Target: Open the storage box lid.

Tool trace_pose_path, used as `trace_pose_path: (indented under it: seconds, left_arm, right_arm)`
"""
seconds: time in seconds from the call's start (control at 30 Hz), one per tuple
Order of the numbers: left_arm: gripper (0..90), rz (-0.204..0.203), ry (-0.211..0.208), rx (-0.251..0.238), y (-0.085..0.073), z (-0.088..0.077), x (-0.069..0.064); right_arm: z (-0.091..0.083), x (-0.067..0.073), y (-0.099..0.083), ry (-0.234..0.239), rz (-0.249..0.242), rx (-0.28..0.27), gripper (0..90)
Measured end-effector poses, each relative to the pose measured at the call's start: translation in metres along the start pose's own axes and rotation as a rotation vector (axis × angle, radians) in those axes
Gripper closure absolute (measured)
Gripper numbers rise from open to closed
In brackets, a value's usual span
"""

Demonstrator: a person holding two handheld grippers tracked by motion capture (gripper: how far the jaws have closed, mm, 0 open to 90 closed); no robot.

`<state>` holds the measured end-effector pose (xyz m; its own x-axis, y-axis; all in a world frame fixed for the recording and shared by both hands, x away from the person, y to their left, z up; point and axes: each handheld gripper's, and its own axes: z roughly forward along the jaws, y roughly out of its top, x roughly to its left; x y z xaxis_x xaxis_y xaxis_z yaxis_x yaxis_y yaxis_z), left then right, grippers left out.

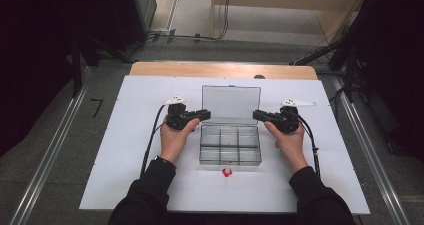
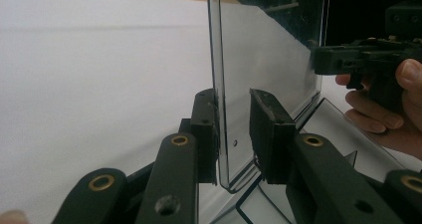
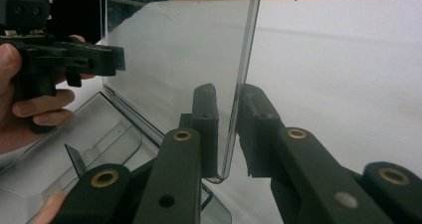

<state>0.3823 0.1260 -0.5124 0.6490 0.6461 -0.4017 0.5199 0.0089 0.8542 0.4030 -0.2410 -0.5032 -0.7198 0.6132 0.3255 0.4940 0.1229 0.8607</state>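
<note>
Clearly, the left gripper [image 2: 234, 134] straddles one side edge of the upright clear lid [image 1: 231, 104]; its fingers stand slightly apart, one pad touching the lid, the other just off it. Likewise, the right gripper [image 3: 226, 132] brackets the opposite edge, a narrow gap at one pad. Below both sits the compartmented clear box [image 1: 230, 145] on the white board [image 1: 135, 150]. Near the box's front lies a small red piece [image 1: 227, 172], too small to identify.

Lid [image 2: 259, 59] edge between claw [image 2: 234, 129] pads
</note>
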Motion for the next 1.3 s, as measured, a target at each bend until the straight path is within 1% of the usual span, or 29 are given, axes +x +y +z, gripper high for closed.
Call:
trace_pose_path:
  seconds: [0.07,0.17,0.27,0.33,0.37,0.53,0.57,0.7,0.83,0.9,1.0,1.07,1.13,1.2,1.3]
  left_arm:
    - [72.7,-0.007,0.000,0.000,0.000,0.001,0.000]
    - [71.0,-0.024,-0.013,0.000,-0.001,0.003,0.004]
    - [67.7,-0.028,-0.008,0.006,-0.003,0.005,0.005]
    - [66.1,-0.033,-0.006,0.010,-0.004,0.007,0.006]
    - [65.6,-0.039,-0.008,0.014,-0.004,0.007,0.007]
    - [64.3,-0.090,-0.017,0.022,-0.006,0.009,0.010]
    - [64.1,-0.094,-0.017,0.024,-0.006,0.009,0.010]
    - [62.1,-0.099,-0.016,0.036,-0.006,0.010,0.011]
    - [57.9,-0.105,0.000,0.059,-0.007,0.011,0.010]
    - [55.7,-0.108,0.001,0.070,-0.007,0.012,0.009]
    - [53.8,-0.112,0.010,0.076,-0.007,0.012,0.008]
    - [50.6,-0.115,0.022,0.083,-0.007,0.012,0.008]
    - [49.9,-0.116,0.018,0.091,-0.007,0.013,0.008]
    - [45.8,-0.104,0.029,0.097,-0.007,0.012,0.007]
    - [39.4,-0.108,0.045,0.099,-0.007,0.012,0.007]
  right_arm:
    - [0.000,-0.002,0.000,0.005,0.006,-0.001,76.3]
    - [0.001,-0.003,-0.001,0.011,0.018,0.004,74.8]
    - [0.004,-0.005,-0.002,0.002,0.029,0.015,72.3]
    - [0.005,-0.007,-0.003,0.010,0.042,0.012,71.5]
    - [0.006,-0.008,-0.003,0.013,0.052,0.016,71.0]
    - [0.008,-0.011,-0.004,0.012,0.066,0.026,68.5]
    - [0.008,-0.011,-0.004,0.012,0.067,0.029,67.8]
    - [0.010,-0.012,-0.005,0.009,0.075,0.038,65.7]
    - [0.012,-0.012,-0.007,0.011,0.088,0.052,61.7]
    - [0.014,-0.013,-0.008,0.016,0.100,0.056,60.1]
    - [0.015,-0.013,-0.008,0.015,0.104,0.066,57.7]
    - [0.016,-0.013,-0.008,0.014,0.109,0.073,56.1]
    - [0.016,-0.013,-0.008,0.016,0.118,0.079,55.3]
    - [0.016,-0.013,-0.008,0.018,0.120,0.083,54.4]
    - [0.017,-0.013,-0.008,0.017,0.118,0.095,52.1]
